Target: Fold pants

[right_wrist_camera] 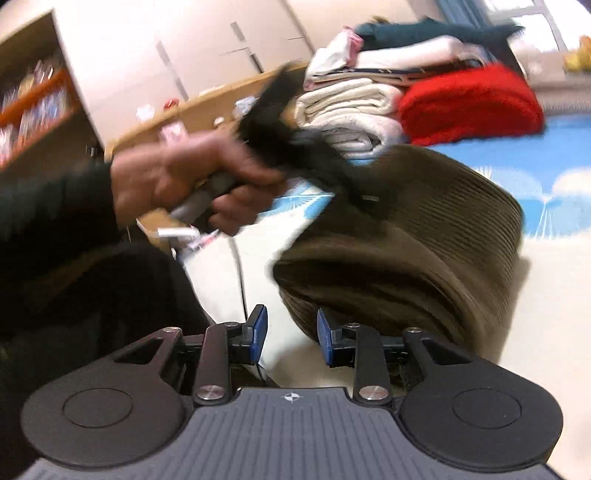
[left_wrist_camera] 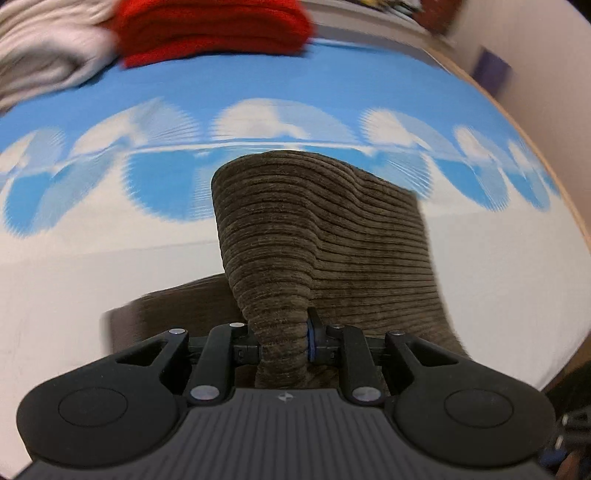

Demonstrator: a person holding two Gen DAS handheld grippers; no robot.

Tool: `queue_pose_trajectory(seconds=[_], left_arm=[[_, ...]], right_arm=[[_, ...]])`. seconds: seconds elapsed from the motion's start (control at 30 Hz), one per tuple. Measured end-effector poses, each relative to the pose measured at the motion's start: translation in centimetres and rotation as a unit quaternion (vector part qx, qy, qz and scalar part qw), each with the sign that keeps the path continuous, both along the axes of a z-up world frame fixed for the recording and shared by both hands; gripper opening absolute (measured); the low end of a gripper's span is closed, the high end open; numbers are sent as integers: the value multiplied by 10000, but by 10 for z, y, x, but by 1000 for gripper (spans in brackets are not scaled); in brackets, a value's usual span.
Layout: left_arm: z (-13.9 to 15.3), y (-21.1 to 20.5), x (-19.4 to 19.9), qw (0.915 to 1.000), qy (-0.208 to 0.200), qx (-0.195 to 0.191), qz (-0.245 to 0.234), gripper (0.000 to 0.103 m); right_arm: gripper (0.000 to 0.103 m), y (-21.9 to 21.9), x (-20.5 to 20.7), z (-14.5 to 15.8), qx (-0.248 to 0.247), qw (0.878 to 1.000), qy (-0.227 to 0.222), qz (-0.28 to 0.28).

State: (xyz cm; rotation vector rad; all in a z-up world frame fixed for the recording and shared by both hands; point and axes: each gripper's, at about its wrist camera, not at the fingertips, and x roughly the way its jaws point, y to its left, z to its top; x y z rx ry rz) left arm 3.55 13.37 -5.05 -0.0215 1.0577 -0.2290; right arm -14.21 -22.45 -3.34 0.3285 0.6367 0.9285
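Pants (left_wrist_camera: 325, 240) of brown corduroy lie bunched on the bed (left_wrist_camera: 110, 277), in the white part of a blue-and-white patterned cover, near the person and well short of the clothes stacked at the far end. The left gripper (left_wrist_camera: 284, 341) is clamped on a gathered ridge of the cloth, which rises from its pads. In the right wrist view the right gripper (right_wrist_camera: 291, 332) stands with its jaws apart, nothing between them, just beside the near edge of the roll. The fold looks partly made: the fabric is doubled into a thick loose roll, not yet flat or squared. A red folded garment (left_wrist_camera: 210, 29) and pale folded laundry (right_wrist_camera: 351, 107) already sit stacked beyond. No brand, label or readable writing shows.
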Motion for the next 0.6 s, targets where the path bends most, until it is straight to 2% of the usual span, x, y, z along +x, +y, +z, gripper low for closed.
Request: queue_pose_trajectory(seconds=[0.1,0.17,0.23,0.3,0.37,0.4,0.43,0.5,0.6], left_arm=[[-4,60,-4,9996,-52,-101,269,22],[-17,102,-4,9977,5,-410,547,28],[-35,142,-5,9901,112,-682,1223,52],[-45,169,-1,9806,279,-674,1822,62],[-50,186,1,9767,271,-1026,1865,74],[-54,190,2,9754,264,-1189,1840,83],[-59,192,1,9739,297,-1327,1816,85],[-76,186,5,9732,618,-1425,1694,85],[-91,175,14,9773,859,-1250,1476,85]], right_arm=[[34,-5,15,-5,338,9982,337,-349],[36,-6,22,-12,433,9958,555,-591],[43,-4,31,-21,309,9930,720,-885],[54,1,34,-32,107,9902,854,-1102],[57,9,42,-44,-124,9853,1029,-1358],[58,15,48,-49,-274,9822,1109,-1489],[58,22,54,-54,-434,9796,1168,-1578],[59,37,66,-64,-657,9752,1239,-1710],[64,56,95,-76,-834,9661,1513,-1921]])
